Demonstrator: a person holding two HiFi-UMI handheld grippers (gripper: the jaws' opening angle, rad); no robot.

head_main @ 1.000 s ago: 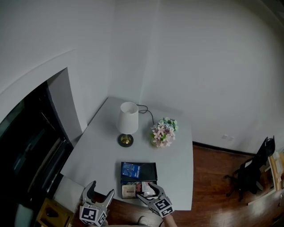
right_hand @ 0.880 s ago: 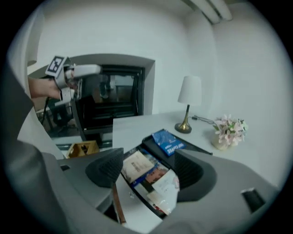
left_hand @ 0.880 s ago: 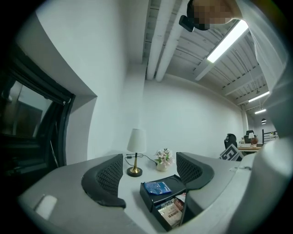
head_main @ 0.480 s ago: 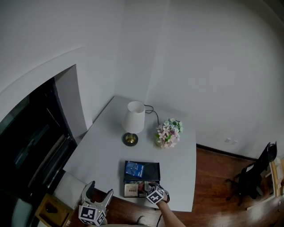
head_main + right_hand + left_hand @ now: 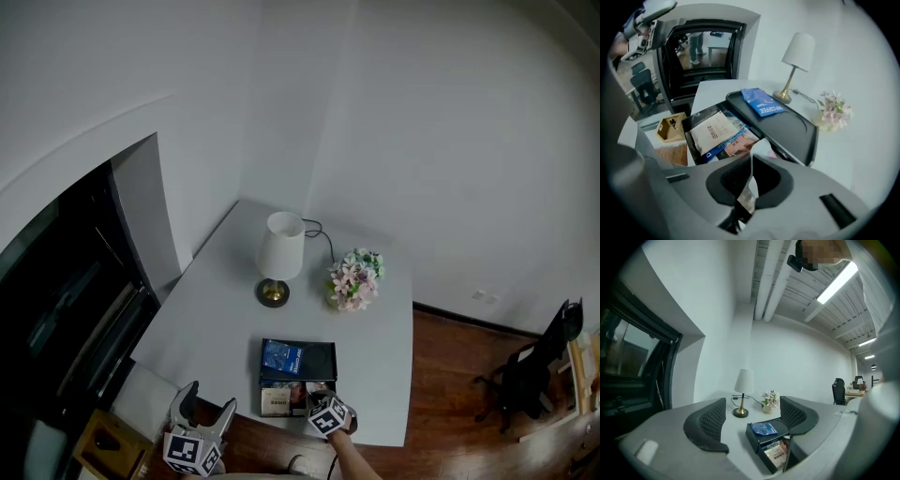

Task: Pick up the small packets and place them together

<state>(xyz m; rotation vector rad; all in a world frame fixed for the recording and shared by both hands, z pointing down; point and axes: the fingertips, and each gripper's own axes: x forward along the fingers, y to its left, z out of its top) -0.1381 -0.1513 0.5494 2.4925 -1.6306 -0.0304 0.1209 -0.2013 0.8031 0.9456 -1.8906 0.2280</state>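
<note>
A black two-part tray (image 5: 324,350) lies at the table's near edge. A blue packet (image 5: 280,356) rests on its far part, and several small packets (image 5: 275,401) fill its near compartment. My right gripper (image 5: 320,394) is down over that compartment's right end. In the right gripper view its jaws (image 5: 751,163) are shut on a thin silvery packet (image 5: 748,198) held edge-on, with the white packet (image 5: 712,131) and blue packet (image 5: 761,104) beyond. My left gripper (image 5: 208,399) hangs open and empty off the table's near left corner; its own view shows the tray (image 5: 755,440) between the jaws.
A white-shaded lamp (image 5: 279,253) with a cable and a pot of flowers (image 5: 353,279) stand at the back of the table. A wooden box (image 5: 108,450) sits on the floor at left, beside a dark glass wall. An office chair (image 5: 539,361) is far right.
My right gripper has reached into the tray's near compartment and gone from open to shut on a small packet. The left gripper has stayed open in place.
</note>
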